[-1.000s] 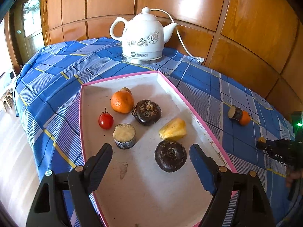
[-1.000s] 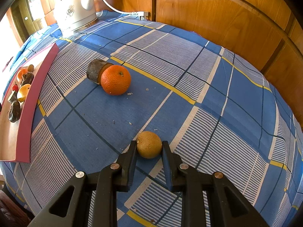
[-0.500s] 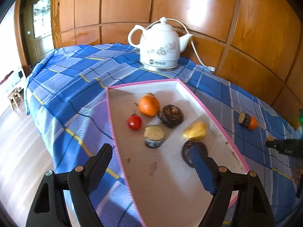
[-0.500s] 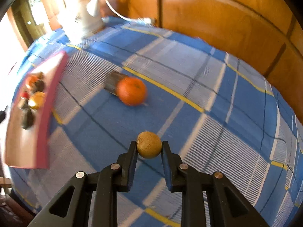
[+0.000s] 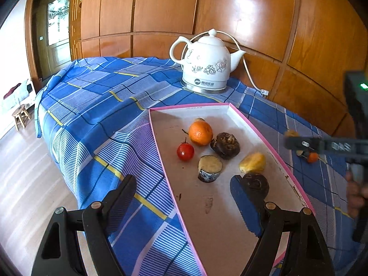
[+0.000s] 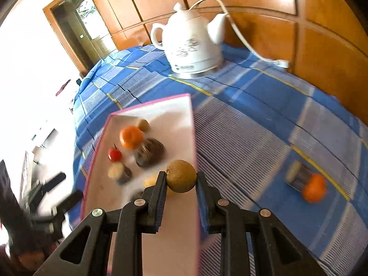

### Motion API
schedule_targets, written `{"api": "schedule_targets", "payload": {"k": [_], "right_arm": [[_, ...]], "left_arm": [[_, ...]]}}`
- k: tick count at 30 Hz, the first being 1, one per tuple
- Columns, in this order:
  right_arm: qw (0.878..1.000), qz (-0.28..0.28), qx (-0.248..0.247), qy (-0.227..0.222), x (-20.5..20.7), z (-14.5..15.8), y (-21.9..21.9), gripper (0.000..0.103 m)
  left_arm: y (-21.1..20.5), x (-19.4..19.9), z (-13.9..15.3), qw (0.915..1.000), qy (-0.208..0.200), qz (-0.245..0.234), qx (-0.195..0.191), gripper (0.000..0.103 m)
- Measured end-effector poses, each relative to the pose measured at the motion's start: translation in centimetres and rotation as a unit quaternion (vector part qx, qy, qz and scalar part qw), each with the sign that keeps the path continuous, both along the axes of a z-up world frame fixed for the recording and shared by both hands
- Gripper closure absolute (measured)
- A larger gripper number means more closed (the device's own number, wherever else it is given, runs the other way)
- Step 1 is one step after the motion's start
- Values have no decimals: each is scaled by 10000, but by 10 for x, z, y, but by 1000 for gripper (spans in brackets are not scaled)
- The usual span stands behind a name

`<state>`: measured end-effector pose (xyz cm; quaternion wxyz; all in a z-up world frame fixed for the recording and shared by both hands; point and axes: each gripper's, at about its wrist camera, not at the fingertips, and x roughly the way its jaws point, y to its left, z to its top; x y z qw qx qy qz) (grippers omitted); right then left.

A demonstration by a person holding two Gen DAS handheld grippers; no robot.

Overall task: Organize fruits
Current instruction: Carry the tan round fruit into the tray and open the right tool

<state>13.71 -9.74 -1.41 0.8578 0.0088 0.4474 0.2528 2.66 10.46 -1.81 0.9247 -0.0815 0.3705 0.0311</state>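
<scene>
Brown round fruit (image 6: 181,176) pinched in right claw (image 6: 180,181), seemingly above tray (image 6: 174,230)

The right gripper (image 6: 181,181) is clamped on a small round brown fruit (image 6: 181,176), held up in the air above the near right edge of the pink-rimmed tray (image 6: 192,124). The left gripper (image 5: 184,197) hangs with its jaws spread wide and nothing between them, straddling the tray's near left rim.
</scene>
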Motion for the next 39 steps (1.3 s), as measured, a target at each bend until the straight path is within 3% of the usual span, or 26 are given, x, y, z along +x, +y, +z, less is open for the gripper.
{"api": "schedule_targets", "payload": {"k": [6, 12, 24, 39], "right_arm": [[9999, 2, -135, 87, 24, -10, 38, 75], [9994, -181, -212, 202, 27, -18, 37, 72], [9978, -645, -105, 97, -18, -7, 15, 67], [9945, -904, -405, -341, -65, 27, 6, 66]], "left_arm": [[7, 2, -1, 9998, -42, -10, -195, 19], [8, -2, -3, 9998, -45, -2, -193, 19], [2, -12, 7, 9996, -177, -66, -196, 18], [-11, -29, 31, 9978, -510, -343, -234, 17]]}}
